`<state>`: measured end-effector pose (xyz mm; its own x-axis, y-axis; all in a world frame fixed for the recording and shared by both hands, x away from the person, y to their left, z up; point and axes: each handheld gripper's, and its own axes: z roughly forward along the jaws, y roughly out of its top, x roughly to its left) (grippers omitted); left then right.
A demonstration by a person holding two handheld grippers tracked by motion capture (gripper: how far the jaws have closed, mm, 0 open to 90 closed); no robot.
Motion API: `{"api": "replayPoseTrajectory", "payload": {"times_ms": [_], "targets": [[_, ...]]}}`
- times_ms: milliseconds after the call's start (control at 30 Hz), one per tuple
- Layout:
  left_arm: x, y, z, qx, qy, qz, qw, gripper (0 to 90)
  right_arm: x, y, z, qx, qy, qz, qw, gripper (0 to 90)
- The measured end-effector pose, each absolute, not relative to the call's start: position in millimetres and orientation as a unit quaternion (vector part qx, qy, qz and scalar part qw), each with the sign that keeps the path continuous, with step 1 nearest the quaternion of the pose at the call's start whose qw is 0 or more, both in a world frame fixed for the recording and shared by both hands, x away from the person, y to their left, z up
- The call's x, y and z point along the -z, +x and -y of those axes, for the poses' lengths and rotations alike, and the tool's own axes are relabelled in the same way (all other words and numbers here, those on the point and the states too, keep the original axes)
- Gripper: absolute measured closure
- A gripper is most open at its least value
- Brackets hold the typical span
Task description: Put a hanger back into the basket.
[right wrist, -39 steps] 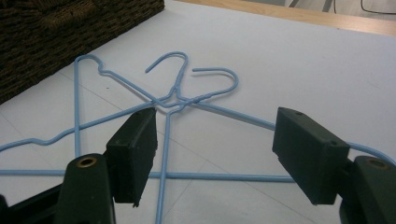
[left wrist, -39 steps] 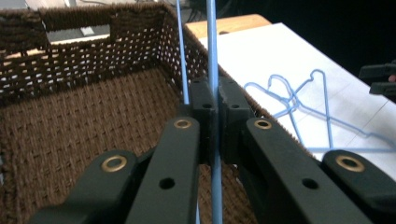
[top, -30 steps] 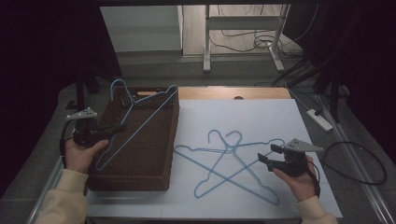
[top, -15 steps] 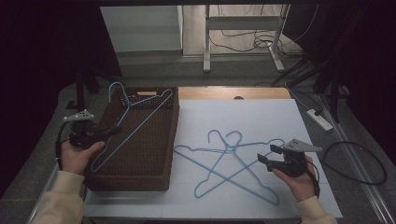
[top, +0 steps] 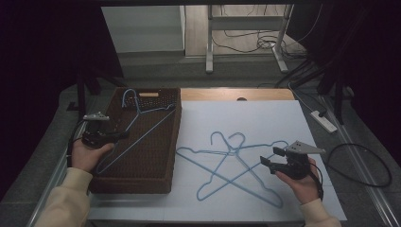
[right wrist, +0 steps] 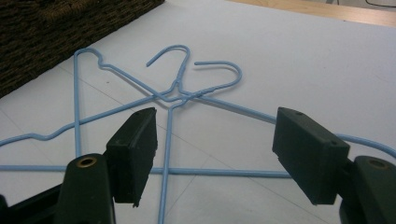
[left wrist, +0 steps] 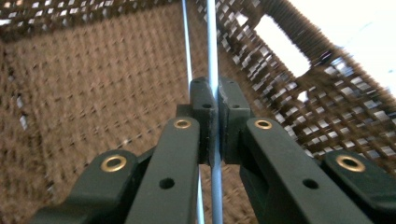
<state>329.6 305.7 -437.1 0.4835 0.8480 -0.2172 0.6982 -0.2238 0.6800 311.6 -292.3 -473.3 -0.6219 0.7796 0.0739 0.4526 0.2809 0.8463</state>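
Holding a blue hanger (top: 137,124) over the basket (top: 170,142), the left gripper (left wrist: 212,100) has its jaws pinched on the wire, apparently to lower it inside. Right gripper (right wrist: 215,149), jaws spread, hovers above two crossed hangers (top: 227,158) on the table (top: 265,113), positioned for pickup.

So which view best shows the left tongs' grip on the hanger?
The left gripper view: the left tongs are shut on the blue hanger wire over the wicker basket. The high view shows the grip small; the right gripper view shows other hangers.
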Motion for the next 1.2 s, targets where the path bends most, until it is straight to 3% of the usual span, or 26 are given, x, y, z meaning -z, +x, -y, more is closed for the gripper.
{"api": "replayPoseTrajectory", "payload": {"times_ms": [600,1200], "targets": [[452,344,-305,-0.132,0.786,-0.537,0.276,86.4,476,313,290,-0.445,0.395,-0.784,0.177,31.3],[472,361,-301,-0.127,0.798,-0.566,0.165,84.2,478,313,290,-0.440,0.395,-0.787,0.175,31.2]]}}
